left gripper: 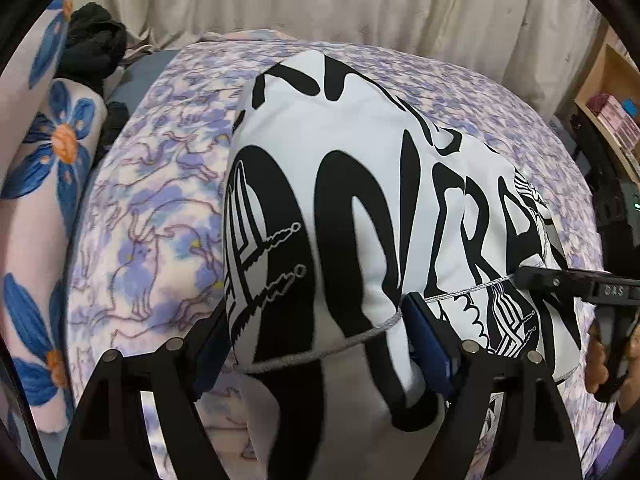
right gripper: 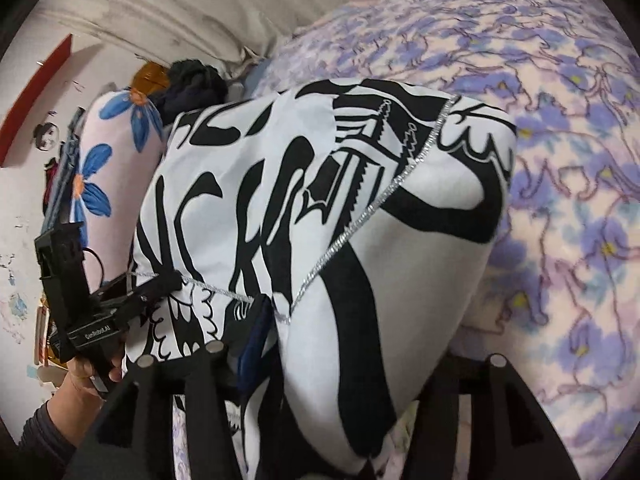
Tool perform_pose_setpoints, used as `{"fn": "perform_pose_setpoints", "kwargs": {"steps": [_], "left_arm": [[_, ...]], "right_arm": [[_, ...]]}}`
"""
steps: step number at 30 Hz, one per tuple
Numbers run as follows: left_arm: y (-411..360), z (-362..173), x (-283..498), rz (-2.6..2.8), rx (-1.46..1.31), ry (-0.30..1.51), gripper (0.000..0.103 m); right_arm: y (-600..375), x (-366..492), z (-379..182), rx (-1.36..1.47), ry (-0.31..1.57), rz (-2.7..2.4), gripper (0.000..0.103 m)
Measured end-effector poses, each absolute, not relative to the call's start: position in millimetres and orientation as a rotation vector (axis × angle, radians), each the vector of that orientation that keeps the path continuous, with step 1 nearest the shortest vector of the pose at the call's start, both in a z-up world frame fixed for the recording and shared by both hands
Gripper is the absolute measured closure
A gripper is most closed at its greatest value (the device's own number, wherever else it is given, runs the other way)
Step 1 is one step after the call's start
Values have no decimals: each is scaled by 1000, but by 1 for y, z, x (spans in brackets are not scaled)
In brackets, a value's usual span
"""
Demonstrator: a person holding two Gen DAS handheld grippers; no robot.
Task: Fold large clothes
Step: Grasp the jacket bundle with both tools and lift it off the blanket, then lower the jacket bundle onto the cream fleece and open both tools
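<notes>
Garment (left gripper: 360,208), white with black print, lies bunched on my lilac blanket (left gripper: 160,216); left gripper (left gripper: 316,344) gapes around its edge, right gripper (right gripper: 360,344) likewise unclamped. Flowered pillow (left gripper: 44,168) and dark clothes (left gripper: 94,46) crowd beyond.

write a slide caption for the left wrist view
Left gripper open astride the near edge of the black-and-white garment on the purple blanket, right gripper alongside.
</notes>
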State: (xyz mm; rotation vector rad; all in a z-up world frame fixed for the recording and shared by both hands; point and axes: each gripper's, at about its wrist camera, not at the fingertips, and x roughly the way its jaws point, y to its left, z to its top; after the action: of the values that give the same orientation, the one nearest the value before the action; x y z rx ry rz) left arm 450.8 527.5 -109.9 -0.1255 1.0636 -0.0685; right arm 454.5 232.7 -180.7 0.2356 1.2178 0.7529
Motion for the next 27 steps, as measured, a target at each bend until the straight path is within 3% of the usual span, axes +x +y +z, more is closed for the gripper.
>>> {"fn": "perform_pose_setpoints", "kwargs": {"steps": [5,7,9,11,13,14,15,17,19,22,24,27], "left_arm": [[520,-71,430,64,-90,973,23],[511,-52,418,106,-28,924,29],[495,-35,407,116,34,884,44],[480,-27,399,115,73,868,66],[466,-25,394,111,90,857,78],[460,-26,392,110,96,851,86],[454,-29,391,118,110,845,88],[447,-38,394,146,130,859,90],[449,-54,399,174,135,899,93],[459,-75,400,211,141,948,93],[466,-83,401,227,151,955,93],[471,-91,401,217,153,953,93]], "right_arm": [[218,436,-157,140,1185,704,49],[210,425,-146,96,1138,672,49],[203,414,-133,60,1074,639,49],[200,399,-116,19,972,591,49],[204,391,-108,-7,926,581,50],[207,387,-105,-16,907,584,54],[214,383,-104,-31,898,596,59],[223,380,-108,-52,906,619,79],[234,377,-118,-77,929,642,88],[239,376,-137,-117,961,621,90],[234,379,-149,-150,973,579,98],[224,384,-161,-146,999,557,98]]}}
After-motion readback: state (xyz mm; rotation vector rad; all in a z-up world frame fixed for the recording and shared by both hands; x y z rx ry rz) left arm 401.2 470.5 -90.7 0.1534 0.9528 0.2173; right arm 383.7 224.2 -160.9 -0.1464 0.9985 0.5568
